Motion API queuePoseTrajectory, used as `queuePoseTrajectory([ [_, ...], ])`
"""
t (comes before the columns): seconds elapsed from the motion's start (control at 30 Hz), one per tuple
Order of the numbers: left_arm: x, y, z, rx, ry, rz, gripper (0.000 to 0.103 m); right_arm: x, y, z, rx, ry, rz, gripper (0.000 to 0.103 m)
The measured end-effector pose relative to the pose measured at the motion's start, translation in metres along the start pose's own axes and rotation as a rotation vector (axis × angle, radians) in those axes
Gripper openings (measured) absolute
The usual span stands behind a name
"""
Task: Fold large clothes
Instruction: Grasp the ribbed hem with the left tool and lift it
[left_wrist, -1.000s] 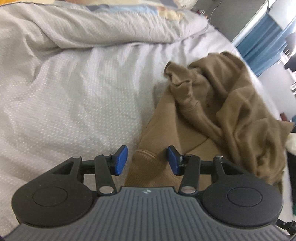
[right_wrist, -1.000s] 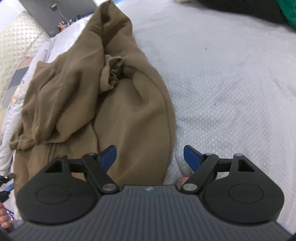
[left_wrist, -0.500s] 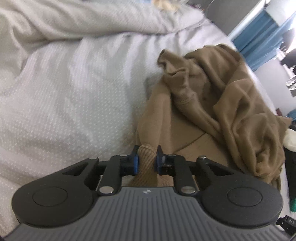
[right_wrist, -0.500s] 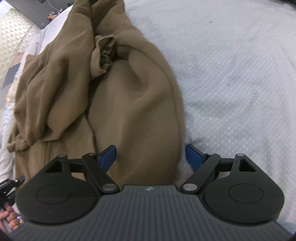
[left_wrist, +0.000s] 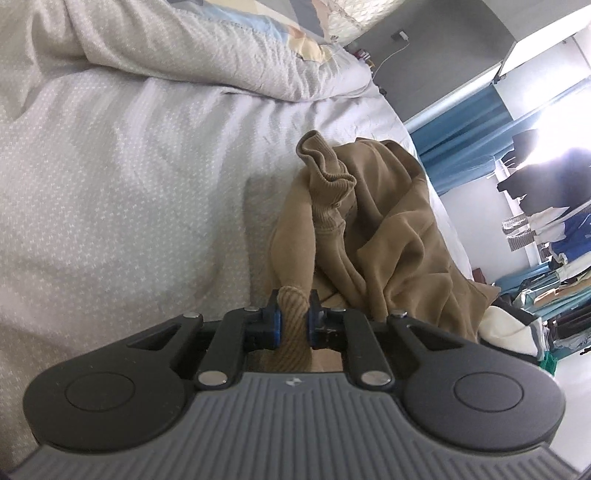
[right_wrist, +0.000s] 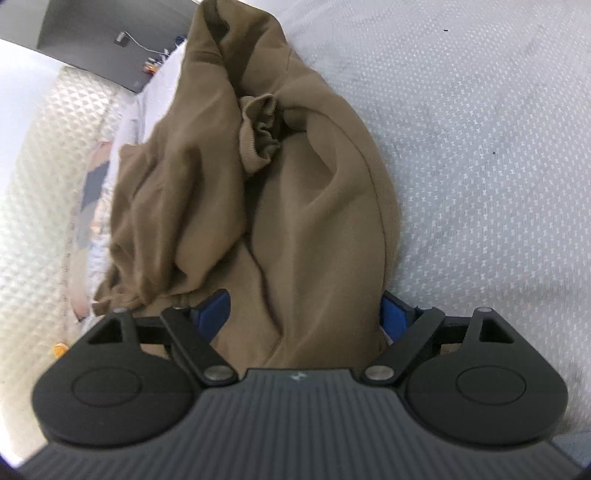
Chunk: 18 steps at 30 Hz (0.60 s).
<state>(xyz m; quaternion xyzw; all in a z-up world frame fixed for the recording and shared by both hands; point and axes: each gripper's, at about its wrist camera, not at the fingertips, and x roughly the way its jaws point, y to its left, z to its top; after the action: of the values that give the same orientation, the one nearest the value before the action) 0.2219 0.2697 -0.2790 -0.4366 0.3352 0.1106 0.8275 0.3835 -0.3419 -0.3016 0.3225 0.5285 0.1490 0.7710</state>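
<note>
A brown sweatshirt (left_wrist: 399, 236) lies crumpled on the grey-white bed sheet (left_wrist: 110, 184). My left gripper (left_wrist: 293, 325) has its jaws closing, and its blue pads pinch a ribbed hem fold of the sweatshirt that stands up between them. A bunched ribbed cuff (left_wrist: 328, 173) sits further out on the pile. In the right wrist view the sweatshirt (right_wrist: 295, 184) fills the middle, with the cuff (right_wrist: 260, 129) on top. My right gripper (right_wrist: 304, 314) has its jaws opening wide. They straddle a broad band of the fabric, and the pads stand apart from it.
A rumpled duvet (left_wrist: 166, 48) lies across the far side of the bed. A quilted headboard (right_wrist: 44, 166) is at the left in the right wrist view. Blue curtains (left_wrist: 465, 122) and a rack of clothes (left_wrist: 546, 229) stand beyond the bed's edge.
My left gripper went from open to pinched on the ribbed hem, then tilted up so more of the room shows. My right gripper slid forward over the sweatshirt's edge and widened slightly.
</note>
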Motion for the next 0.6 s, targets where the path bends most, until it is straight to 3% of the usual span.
queuePoseTrajectory([
  [0.23,0.010,0.004,0.000,-0.004,0.014,0.051,0.015,-0.008,0.018,-0.013,-0.125,0.019,-0.045,0.087],
  [0.33,0.011,0.004,0.000,0.002,0.017,0.061,0.016,-0.016,0.026,-0.015,-0.159,0.018,0.034,0.086],
  [0.4,0.013,0.005,0.001,-0.003,0.023,0.065,0.016,-0.022,0.031,-0.016,-0.186,0.005,0.032,0.086],
  [0.5,0.017,0.007,0.001,-0.014,0.035,0.080,0.016,-0.015,0.023,-0.012,-0.140,0.011,0.038,0.086],
  [0.6,0.022,0.007,0.001,-0.014,0.052,0.114,0.019,-0.001,0.020,-0.014,-0.095,0.022,-0.030,0.086],
])
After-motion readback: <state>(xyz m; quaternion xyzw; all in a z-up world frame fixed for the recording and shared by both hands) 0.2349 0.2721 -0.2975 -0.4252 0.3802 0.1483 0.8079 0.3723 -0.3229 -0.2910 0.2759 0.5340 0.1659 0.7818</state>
